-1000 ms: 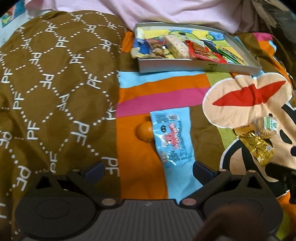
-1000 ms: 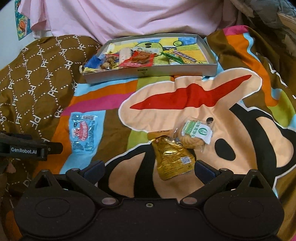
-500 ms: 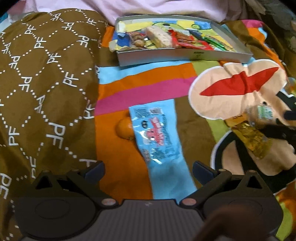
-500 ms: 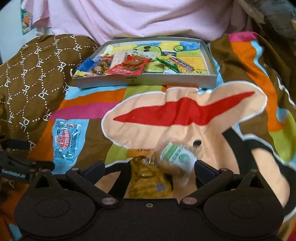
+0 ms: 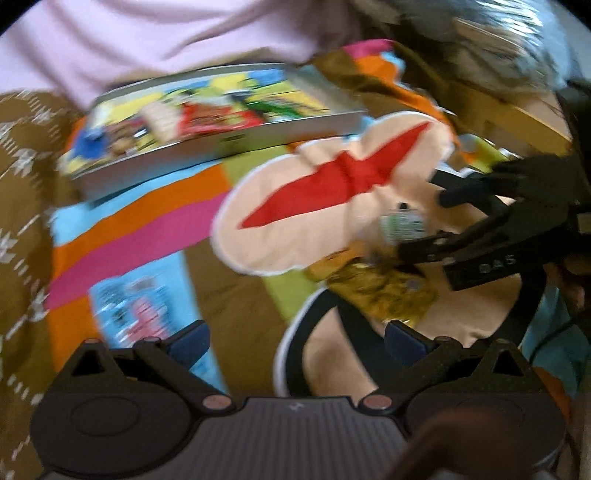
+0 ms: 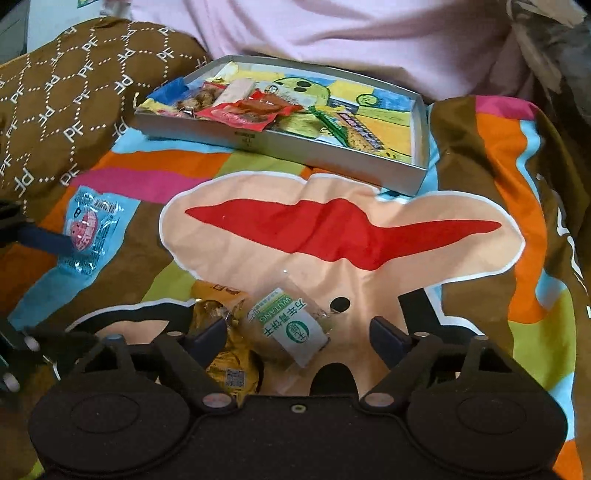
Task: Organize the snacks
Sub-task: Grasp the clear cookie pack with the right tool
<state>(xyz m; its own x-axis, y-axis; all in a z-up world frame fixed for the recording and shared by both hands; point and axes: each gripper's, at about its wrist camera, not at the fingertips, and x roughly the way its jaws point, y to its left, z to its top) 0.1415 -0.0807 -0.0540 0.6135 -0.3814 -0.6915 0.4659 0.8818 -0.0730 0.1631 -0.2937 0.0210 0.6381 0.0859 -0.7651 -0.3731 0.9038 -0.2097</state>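
On the cartoon bedspread, my right gripper is open and low, its fingers on either side of a clear biscuit packet with a green-and-white label. A gold packet lies partly under the left finger. Further left is a light-blue packet. The grey tray at the back holds several snacks. The left wrist view is blurred: my left gripper is open and holds nothing, with the blue packet ahead on its left and the gold packet on its right.
A brown patterned quilt bulges on the left and pink cloth lies behind the tray. One blue pad of the left gripper reaches in beside the blue packet. A rumpled fold of the bedspread rises on the right.
My right gripper has moved forward and down, so the labelled packet now sits between its fingers. The left gripper has swung right, blurring its view; the orange fruit is out of sight.
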